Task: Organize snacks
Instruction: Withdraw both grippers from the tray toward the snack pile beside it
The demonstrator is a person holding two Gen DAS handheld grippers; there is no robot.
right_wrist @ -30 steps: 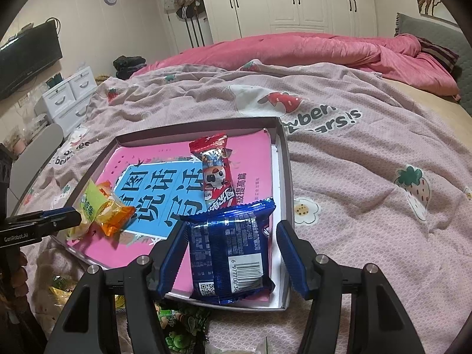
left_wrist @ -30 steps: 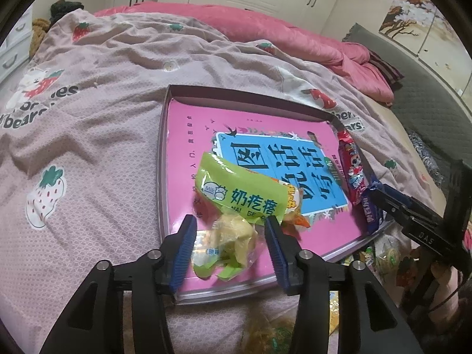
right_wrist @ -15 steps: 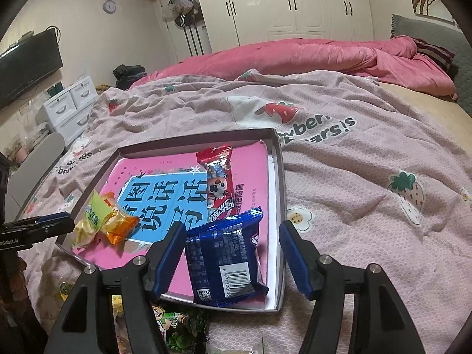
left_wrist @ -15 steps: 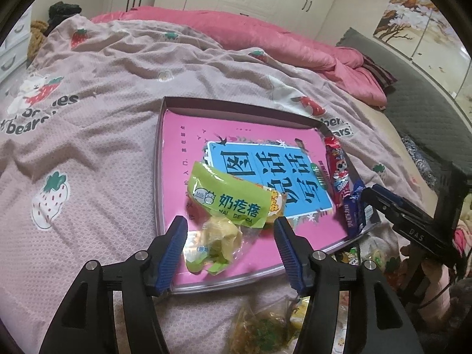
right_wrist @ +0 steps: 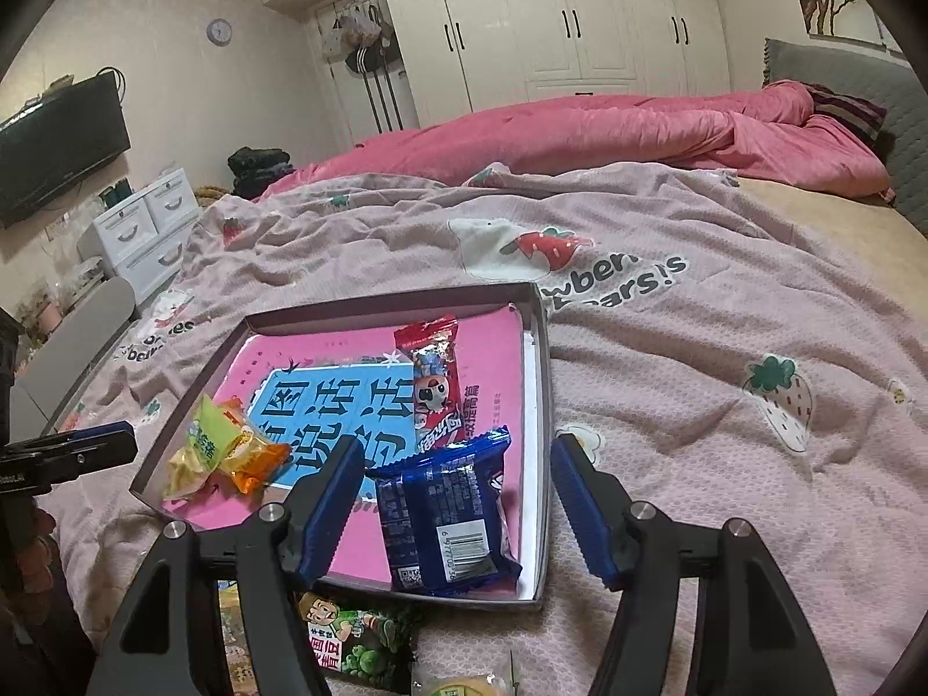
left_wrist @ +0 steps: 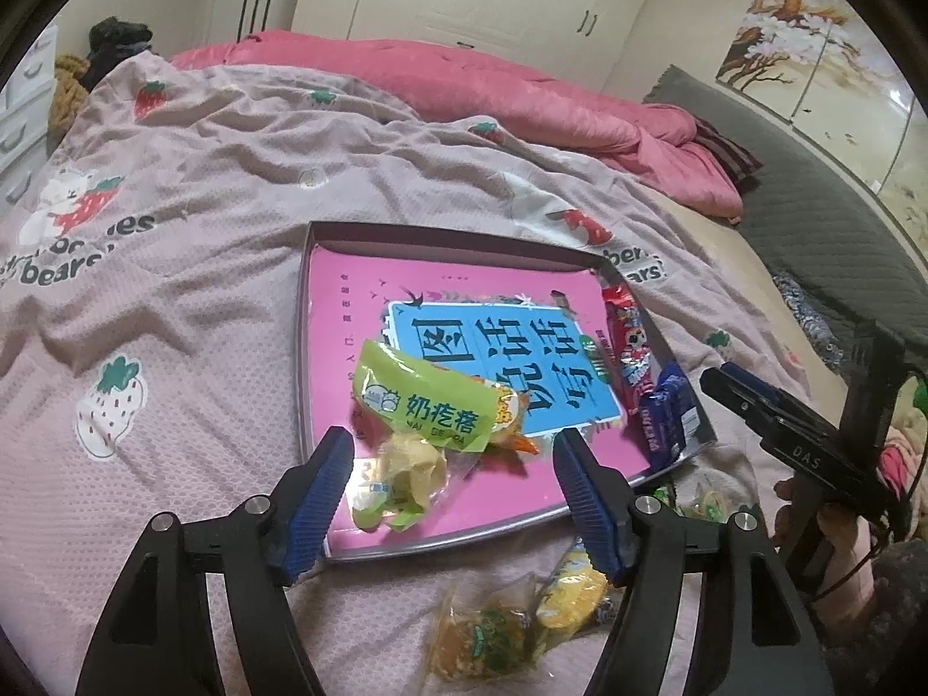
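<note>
Green snack packet (left_wrist: 420,414) lies in the shallow box (left_wrist: 303,348) at its near left corner, partly over an orange packet (right_wrist: 255,460); blue packet (right_wrist: 449,519) sits at the near right corner, red packet (right_wrist: 432,383) along the right edge. Left gripper (left_wrist: 452,481) jaws, just opening, stand wide, clear of the green packet. Right gripper (right_wrist: 455,496) jaws wide either side of the blue packet, not pressing; box rests on the strawberry-print bedspread (right_wrist: 696,406).
</note>
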